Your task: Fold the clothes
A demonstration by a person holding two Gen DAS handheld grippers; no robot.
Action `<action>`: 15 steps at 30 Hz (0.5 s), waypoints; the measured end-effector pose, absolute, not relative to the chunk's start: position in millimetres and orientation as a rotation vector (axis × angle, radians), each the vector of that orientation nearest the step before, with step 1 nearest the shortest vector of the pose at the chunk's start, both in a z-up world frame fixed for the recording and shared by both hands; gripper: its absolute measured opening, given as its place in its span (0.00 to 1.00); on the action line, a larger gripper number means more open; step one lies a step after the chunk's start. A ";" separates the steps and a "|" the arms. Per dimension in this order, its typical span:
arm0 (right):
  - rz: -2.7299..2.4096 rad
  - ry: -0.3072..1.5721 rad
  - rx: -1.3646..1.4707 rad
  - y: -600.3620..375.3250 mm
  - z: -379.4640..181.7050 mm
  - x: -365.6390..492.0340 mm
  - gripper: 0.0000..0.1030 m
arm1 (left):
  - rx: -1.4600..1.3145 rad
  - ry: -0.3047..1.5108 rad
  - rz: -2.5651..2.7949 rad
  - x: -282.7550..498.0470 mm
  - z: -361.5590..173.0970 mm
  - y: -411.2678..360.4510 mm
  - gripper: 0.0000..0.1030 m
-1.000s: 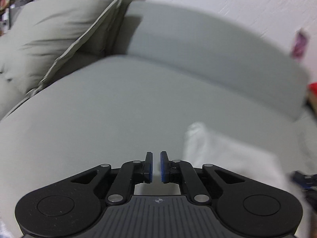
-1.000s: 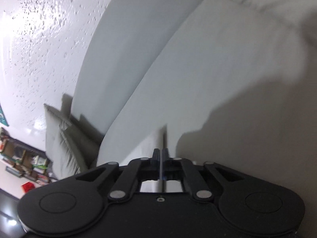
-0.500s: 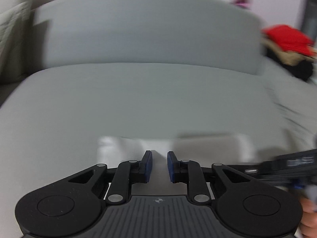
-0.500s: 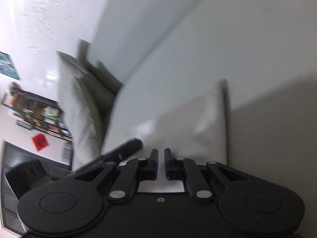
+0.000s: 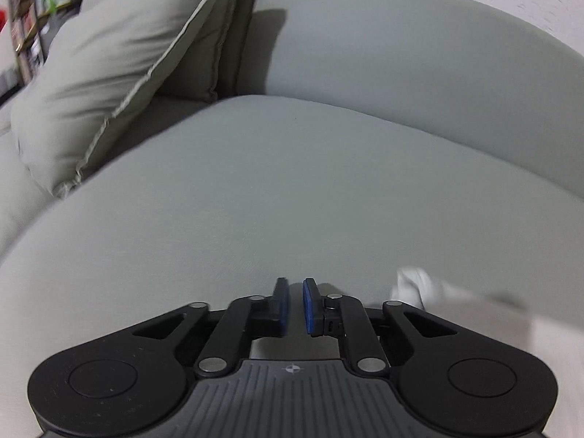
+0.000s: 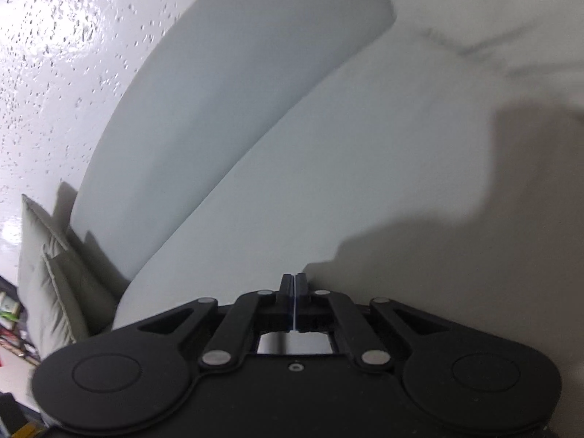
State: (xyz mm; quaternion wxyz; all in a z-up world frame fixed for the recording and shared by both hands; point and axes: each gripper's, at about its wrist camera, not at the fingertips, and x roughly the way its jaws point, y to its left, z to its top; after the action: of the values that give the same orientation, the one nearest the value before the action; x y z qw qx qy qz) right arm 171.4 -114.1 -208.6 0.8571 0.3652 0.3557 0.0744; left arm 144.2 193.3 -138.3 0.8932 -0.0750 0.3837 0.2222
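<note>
Left gripper (image 5: 294,301) hovers over the sofa seat (image 5: 292,189), jaws slightly parted, holding nothing. Right gripper (image 6: 294,292) is closed; whether cloth is pinched cannot be told. The white garment (image 5: 456,314) lies just right of the left gripper. Judged between folds; next move requires locating a garment edge.

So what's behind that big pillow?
Behind the pillow sits a second cushion, wedged against the sofa back. A shelf shows further left. Whatever is lower down behind the pillow is covered.
</note>
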 end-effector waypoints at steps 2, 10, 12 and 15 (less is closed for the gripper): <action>0.171 0.746 0.754 -124.9 -194.6 157.9 0.06 | -0.171 0.787 0.407 119.3 -123.8 190.2 0.21; 0.405 0.838 0.536 -114.7 -140.1 78.1 0.14 | 0.040 0.812 0.242 25.3 -112.8 154.8 0.25; 0.481 0.860 0.434 -97.4 -133.5 59.2 0.14 | 0.130 0.886 0.245 19.5 -127.2 147.9 0.27; 0.562 0.877 0.236 -64.6 -135.2 37.4 0.15 | 0.253 0.923 0.303 9.1 -136.4 139.6 0.27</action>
State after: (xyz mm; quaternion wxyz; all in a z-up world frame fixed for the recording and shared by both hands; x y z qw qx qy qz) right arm 37.4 -64.6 -135.2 0.8608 0.1126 0.4181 0.2676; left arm 9.1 139.6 -136.4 0.8766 0.1214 0.4424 0.1454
